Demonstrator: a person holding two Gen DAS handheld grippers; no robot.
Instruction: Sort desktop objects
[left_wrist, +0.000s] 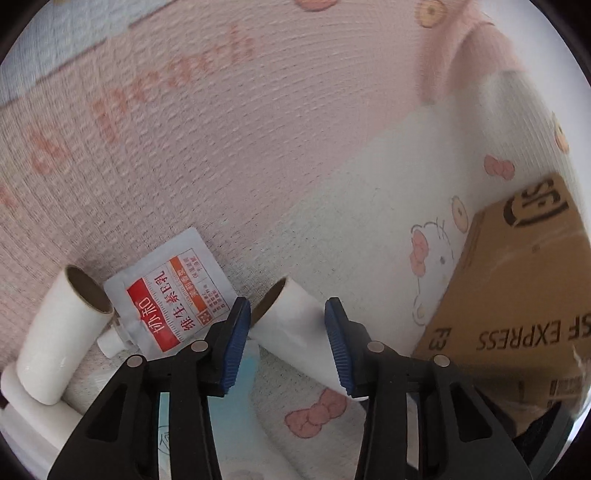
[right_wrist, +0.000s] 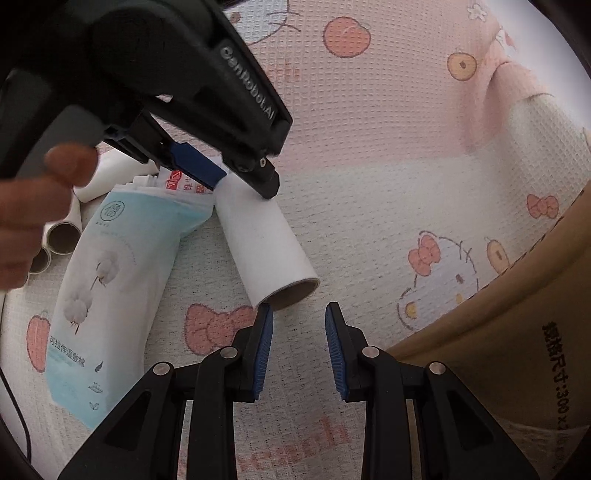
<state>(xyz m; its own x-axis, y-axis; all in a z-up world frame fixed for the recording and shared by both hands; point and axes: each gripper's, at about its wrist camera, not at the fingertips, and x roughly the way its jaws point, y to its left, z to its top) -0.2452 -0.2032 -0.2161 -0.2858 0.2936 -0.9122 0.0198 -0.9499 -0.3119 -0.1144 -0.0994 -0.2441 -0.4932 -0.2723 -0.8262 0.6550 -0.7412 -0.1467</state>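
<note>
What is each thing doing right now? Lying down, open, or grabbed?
White paper tube: lying on its side between the left claw's fingers, not yet pinched.
Left claw: open, around the tube's far end.
Right claw: open, holding nothing, just short of the tube's near end.
Red-label pouch: lying flat, cap on.
Cotton pad pack: lying flat.
Cardboard box: standing beside the tube.

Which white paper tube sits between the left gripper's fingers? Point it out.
The lone white tube lying beside the cotton-pad pack, framed by the left gripper. The other tube lies beyond the red-label pouch.
</note>
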